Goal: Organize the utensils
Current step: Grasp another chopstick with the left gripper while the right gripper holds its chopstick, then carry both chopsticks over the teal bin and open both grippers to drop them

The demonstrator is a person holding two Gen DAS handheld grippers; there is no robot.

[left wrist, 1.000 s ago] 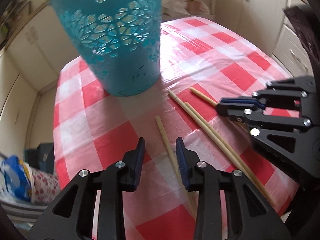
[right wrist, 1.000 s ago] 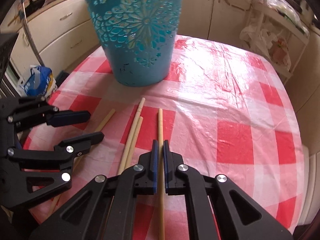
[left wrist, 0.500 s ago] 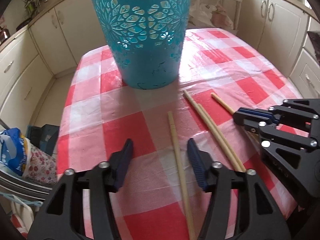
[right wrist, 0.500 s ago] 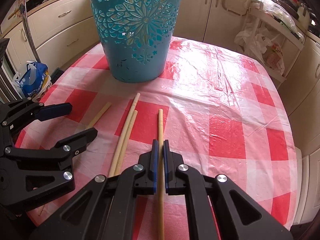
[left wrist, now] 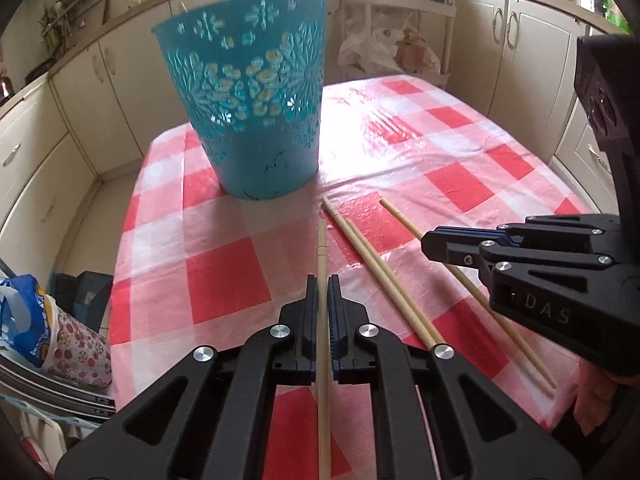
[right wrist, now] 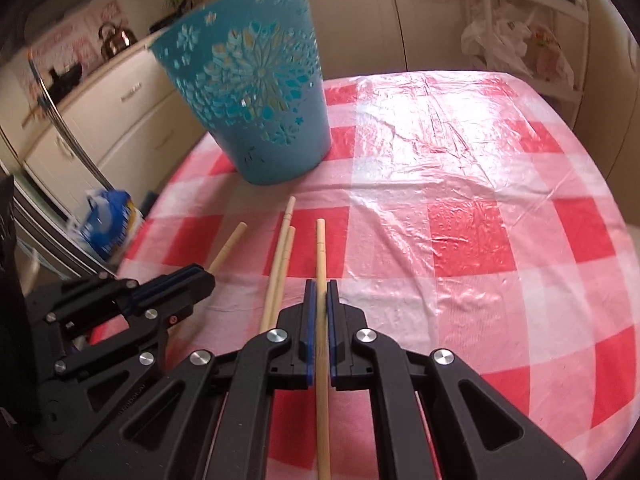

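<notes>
A teal cut-out basket [left wrist: 252,116] stands at the far left of the checked table; it also shows in the right wrist view [right wrist: 256,104]. My left gripper [left wrist: 323,284] is shut on a wooden chopstick [left wrist: 321,252] that points toward the basket. My right gripper [right wrist: 320,288] is shut on another chopstick [right wrist: 321,248]. In the left wrist view the right gripper [left wrist: 436,240] sits over its chopstick [left wrist: 400,216]. Two more chopsticks [left wrist: 360,248] lie side by side between the grippers, also seen in the right wrist view [right wrist: 282,256].
The red and white plastic tablecloth [right wrist: 460,220] covers the table. Cream kitchen cabinets [left wrist: 520,40] ring the room. A blue bag [left wrist: 24,320] sits on the floor at the left. Plastic bags [left wrist: 384,48] hang on a rack behind the table.
My left gripper has closed from wide open onto the left chopstick. Both grippers have pulled back and risen, so the basket looks smaller. The right gripper stays shut on its chopstick.
</notes>
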